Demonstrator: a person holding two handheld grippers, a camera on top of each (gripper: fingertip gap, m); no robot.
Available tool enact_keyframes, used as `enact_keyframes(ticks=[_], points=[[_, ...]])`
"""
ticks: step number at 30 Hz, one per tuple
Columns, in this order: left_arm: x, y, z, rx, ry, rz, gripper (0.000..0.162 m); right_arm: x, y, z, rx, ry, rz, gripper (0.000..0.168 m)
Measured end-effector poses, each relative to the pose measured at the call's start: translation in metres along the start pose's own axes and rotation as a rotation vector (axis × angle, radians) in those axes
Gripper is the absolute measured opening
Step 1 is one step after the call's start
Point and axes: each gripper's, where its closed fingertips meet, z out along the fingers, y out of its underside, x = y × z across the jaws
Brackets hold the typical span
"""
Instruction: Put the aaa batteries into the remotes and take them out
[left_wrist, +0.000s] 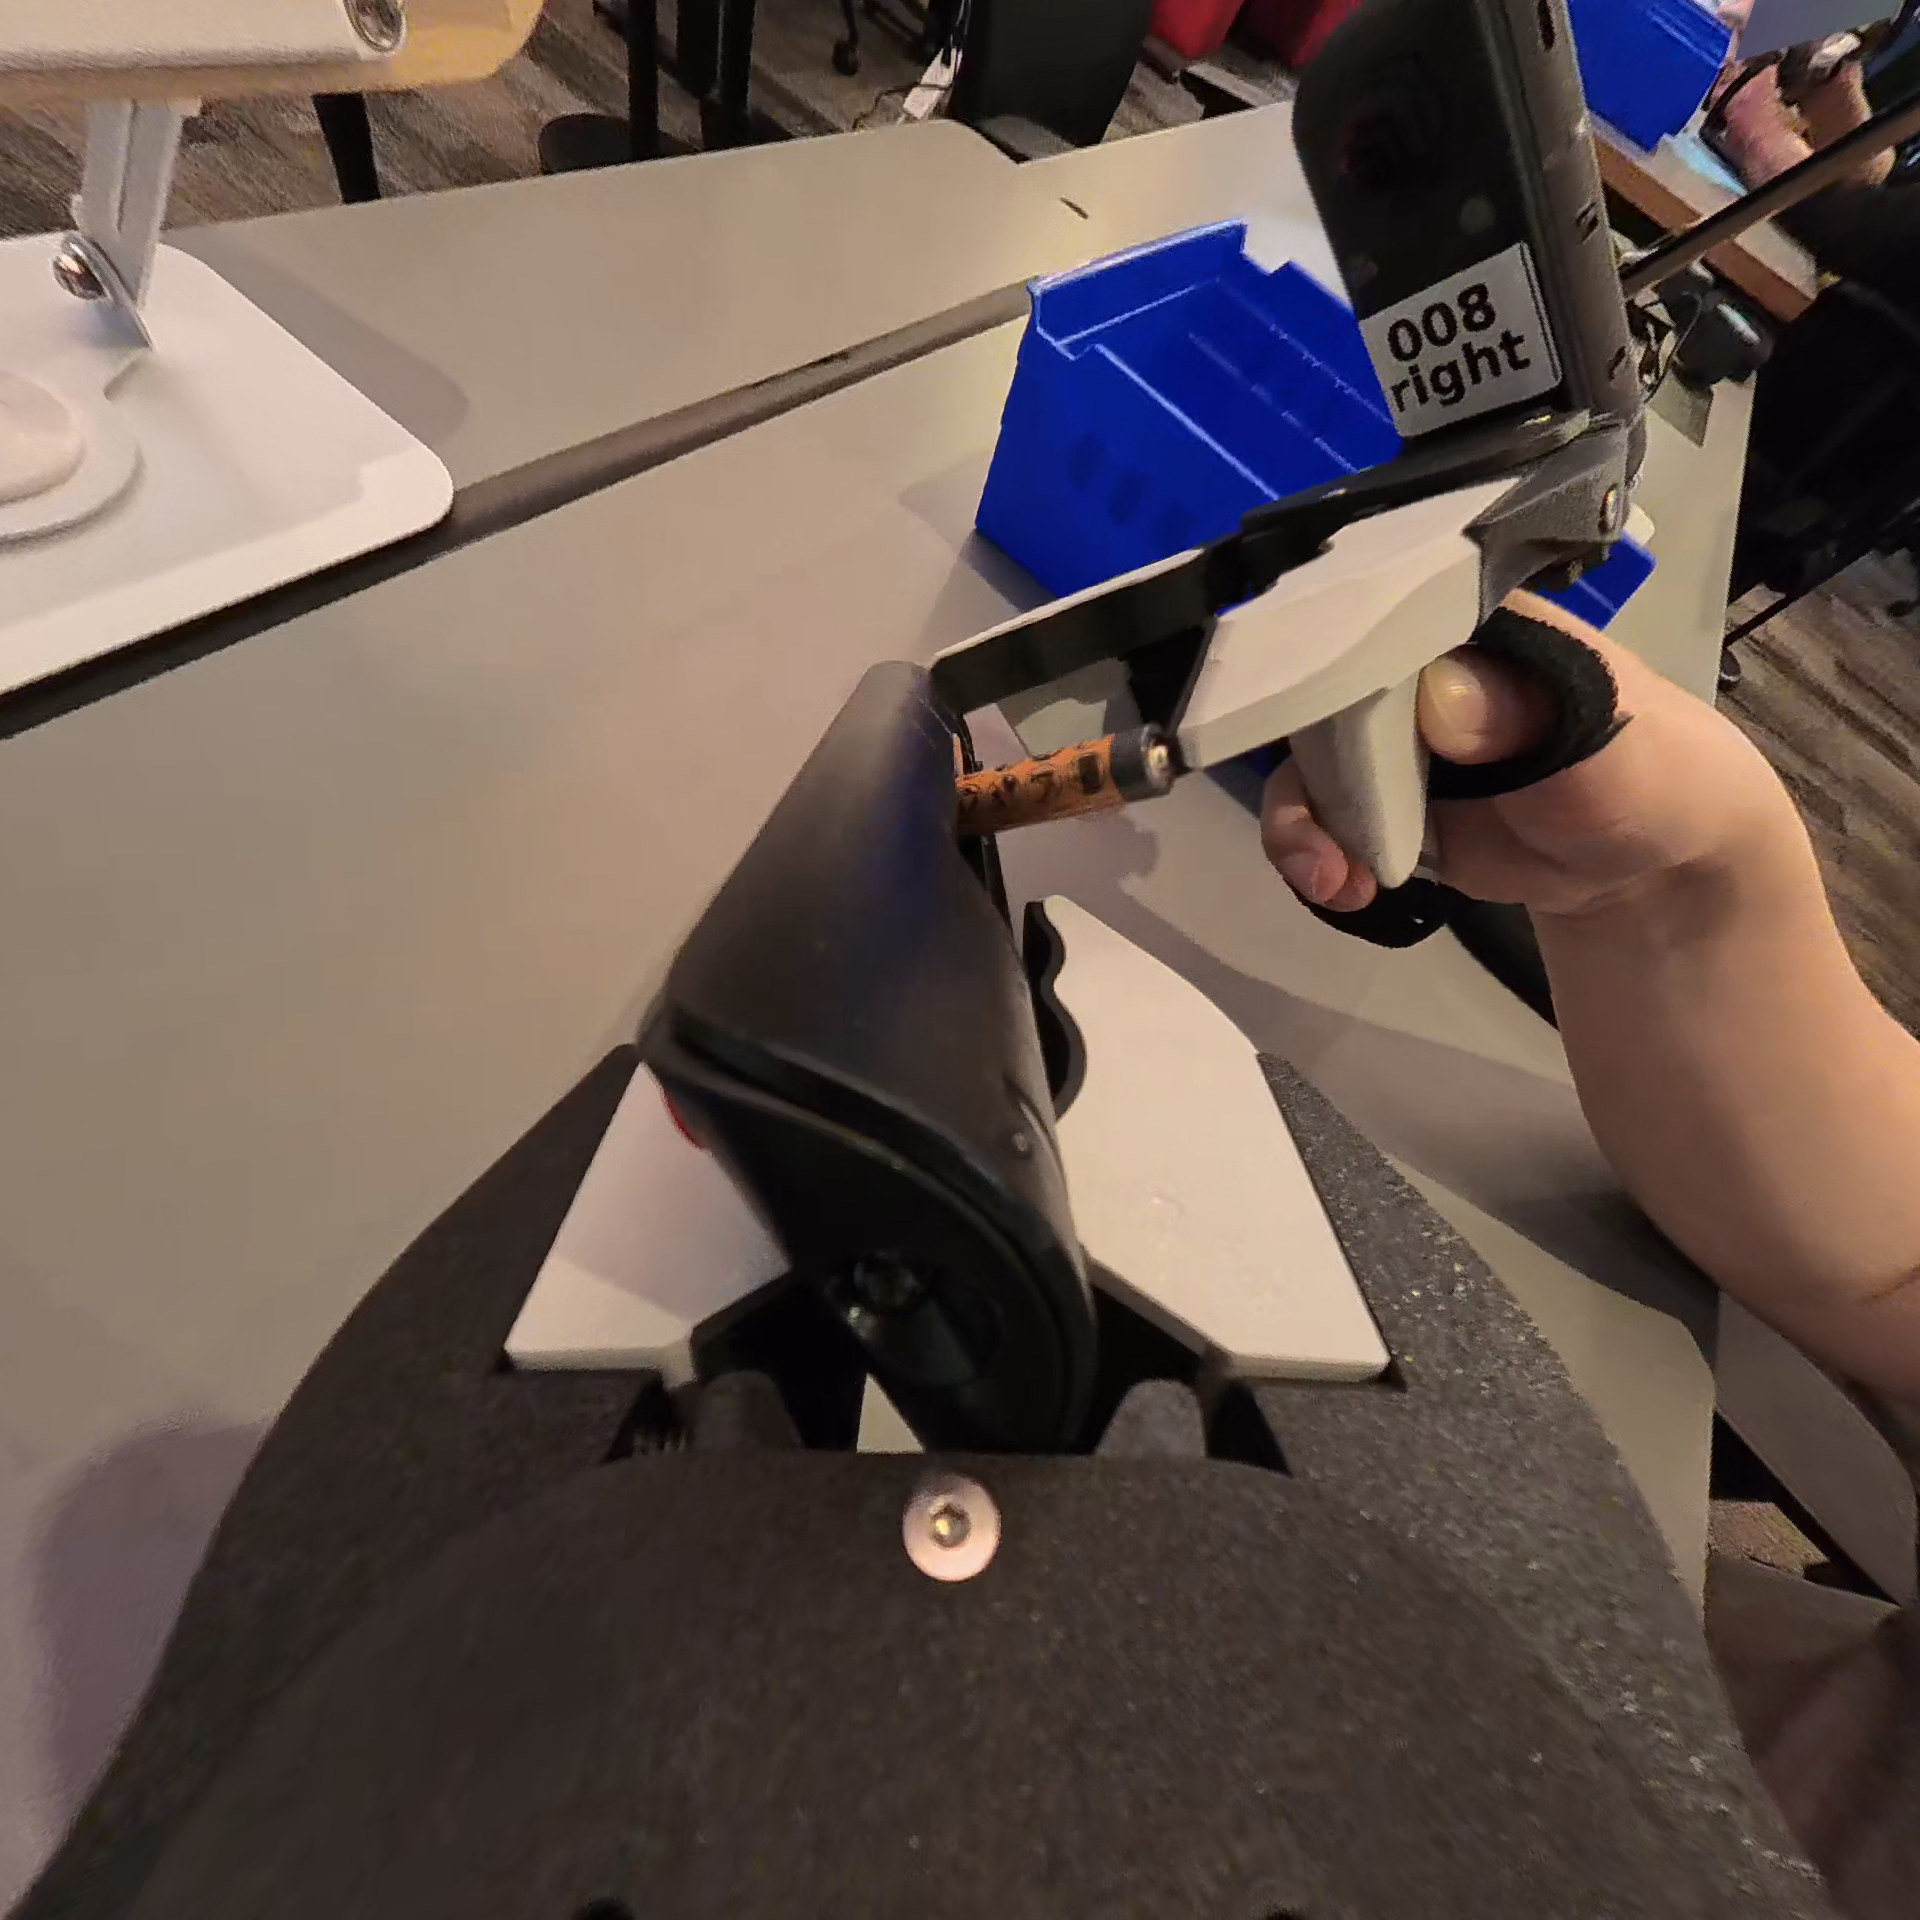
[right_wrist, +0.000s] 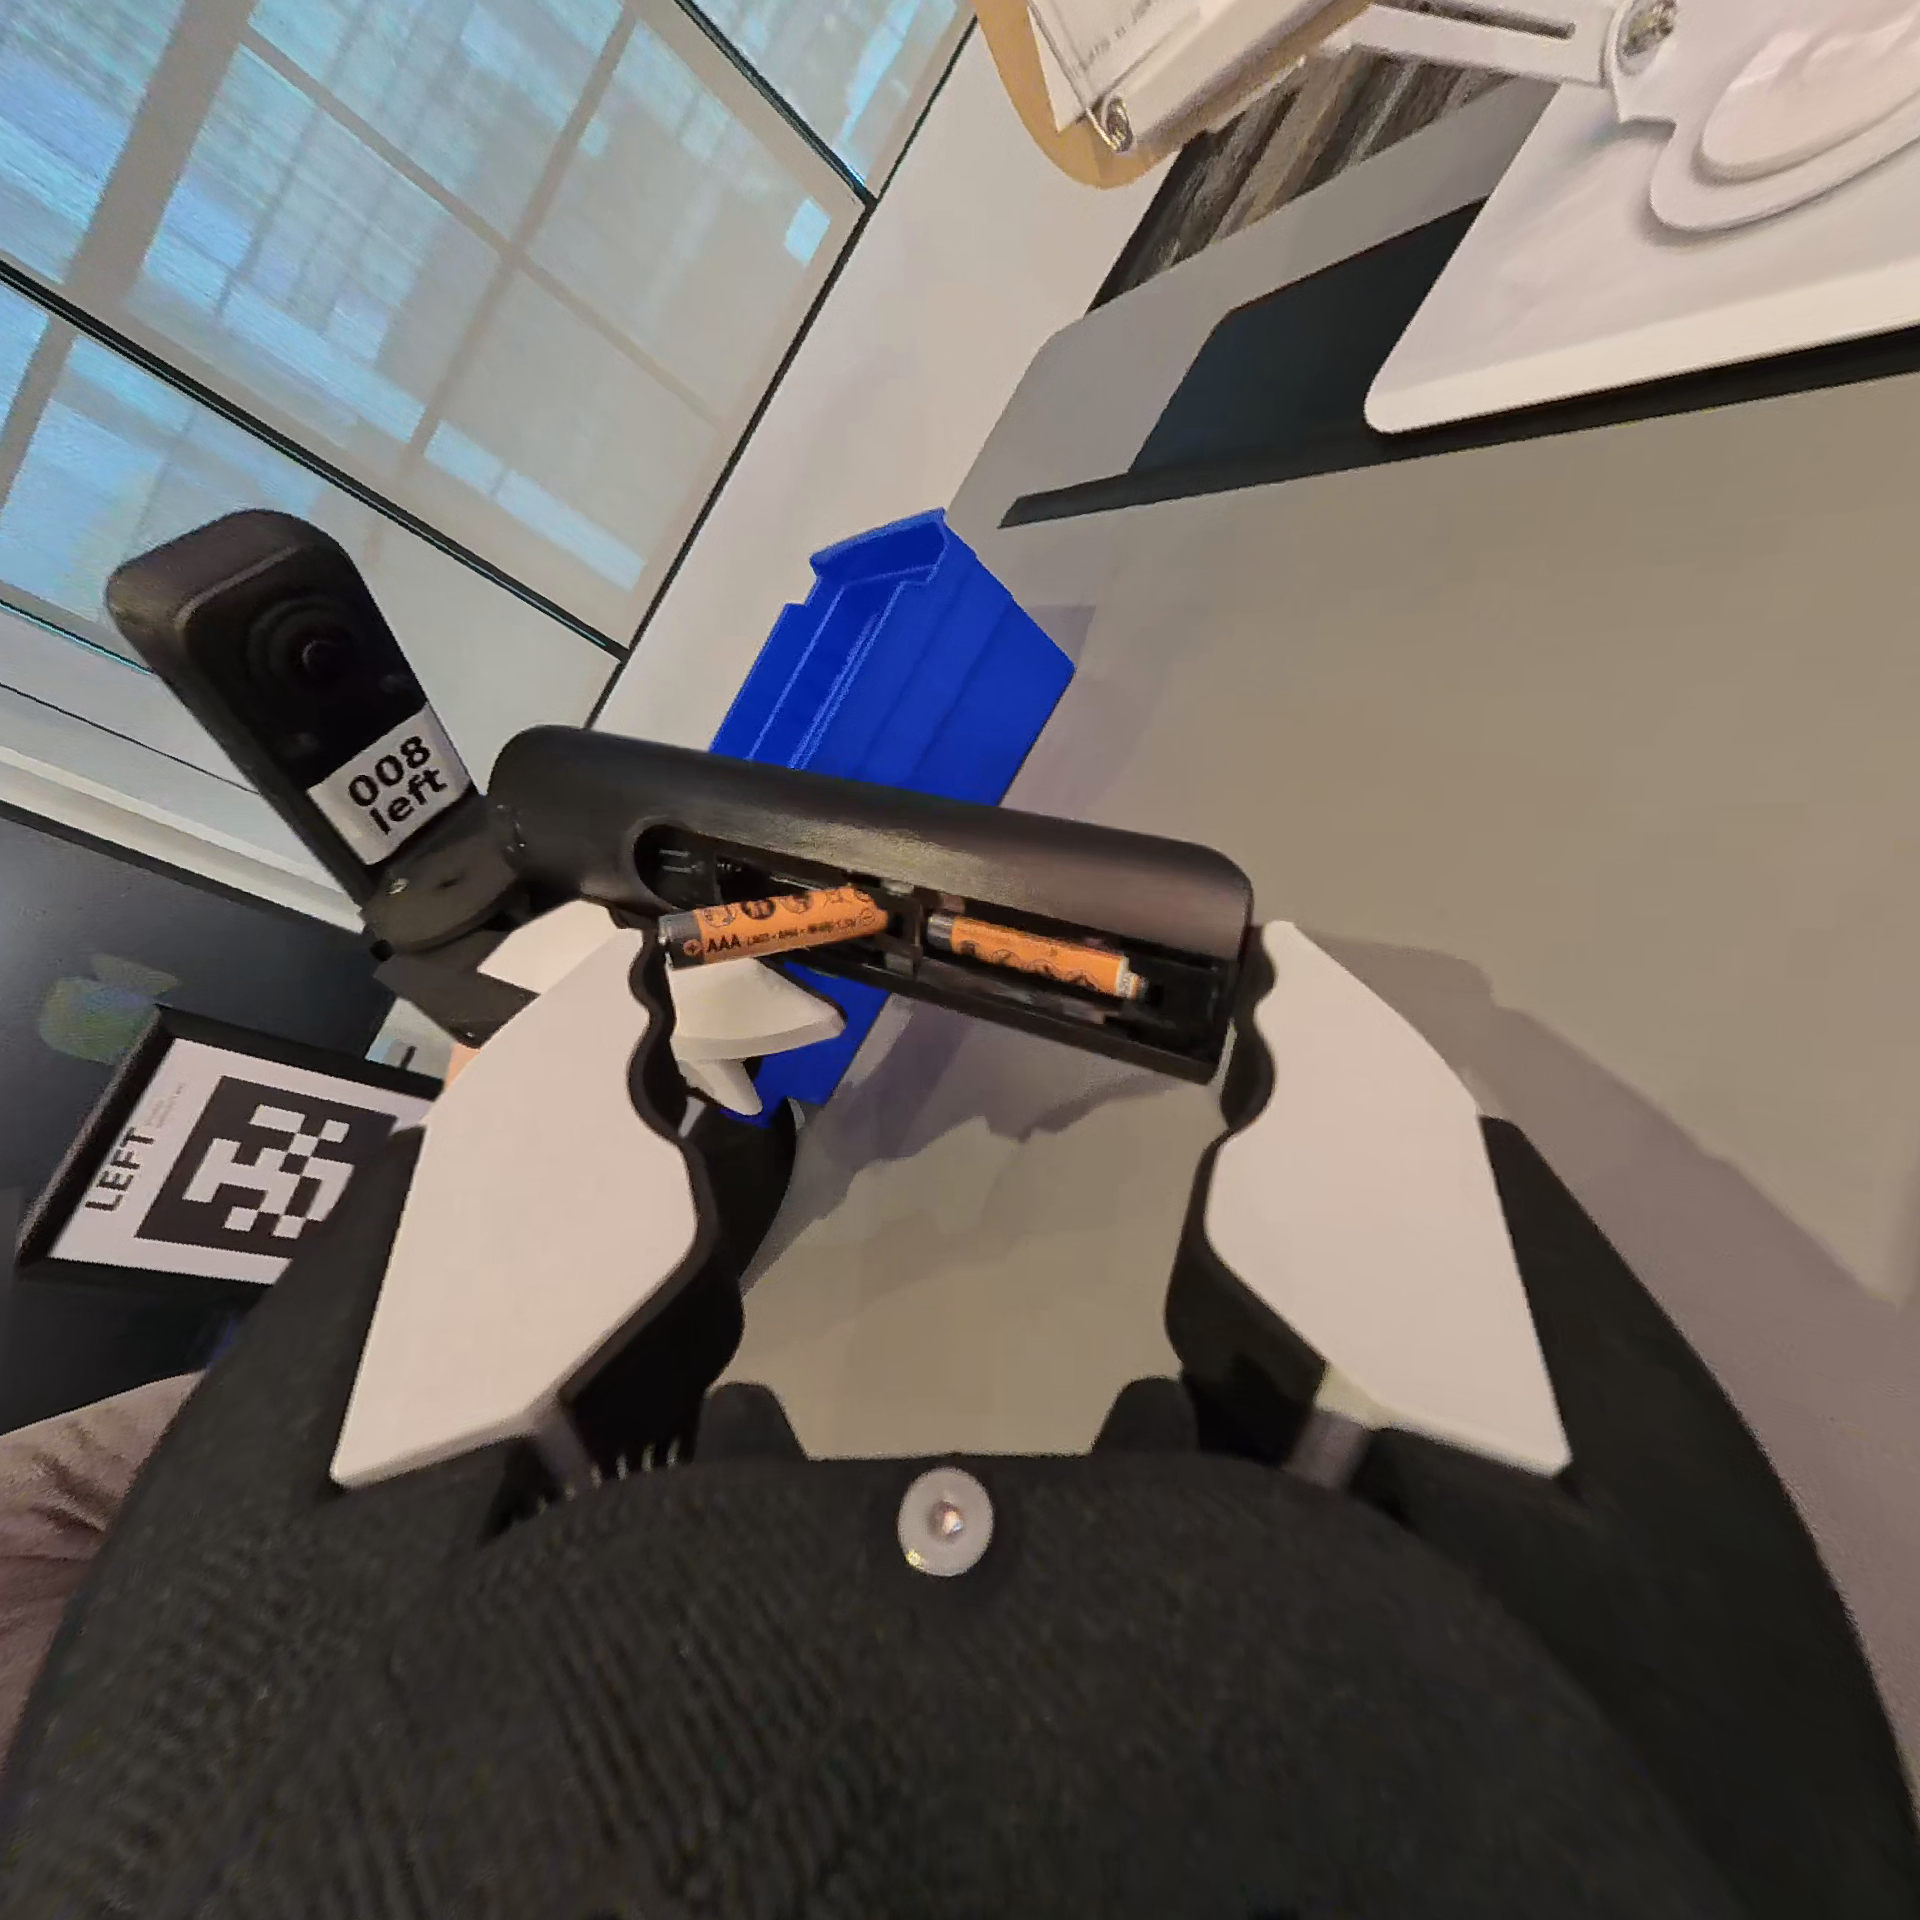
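Two orange batteries (right_wrist: 774, 923) occupy the remote (right_wrist: 883, 831) clamped by left fingers (left_wrist: 1132, 1049); right fingers (right_wrist: 1320, 1122) spread wide; blue bin (right_wrist: 914, 665) behind.

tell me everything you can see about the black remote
The remote is a long, matte black plastic body, held off the grey table between the fingers of the left gripper, which clamp one end. Its battery cover is off, leaving the compartment open toward the right gripper. Two orange AAA batteries sit there: one lies seated, the other is tilted with one end sticking out against a right gripper fingertip. A small red button shows near the held end.
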Motion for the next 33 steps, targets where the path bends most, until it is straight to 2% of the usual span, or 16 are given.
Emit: enact_keyframes(ticks=[6,13,17,21,23,25,29,30,33], points=[[0.000,-0.001,0.000,0.015,0.027,-0.043,0.027,-0.001,-0.004,-0.001,0.040,0.045,0.010,0.102],[0.001,0.001,0.003,0.011,0.009,-0.028,0.027,0.001,-0.004,0.003,0.062,0.194,-0.093,0.109],[0.003,0.001,0.004,0.009,0.031,-0.039,0.027,-0.003,-0.012,0.000,0.112,0.258,-0.191,0.108],[0.005,0.001,0.004,0.010,0.044,-0.045,0.026,-0.021,-0.024,-0.006,0.167,0.238,-0.306,0.107],[0.007,0.001,0.004,0.009,0.058,-0.050,0.026,-0.040,-0.029,-0.009,0.181,0.146,-0.429,0.106],[0.011,0.002,0.004,-0.003,0.086,-0.052,0.027,-0.065,-0.026,-0.013,0.164,0.017,-0.645,0.085],[0.030,0.004,0.003,-0.033,0.194,-0.071,0.027,-0.084,-0.004,-0.023,0.107,0.001,-1.106,0.052],[0.034,0.005,0.003,-0.040,0.215,-0.073,0.027,-0.082,0.002,-0.022,0.075,0.027,-1.182,0.042],[0.041,0.006,0.002,-0.051,0.233,-0.061,0.027,-0.078,0.015,-0.016,-0.009,0.039,-1.247,0.029]])
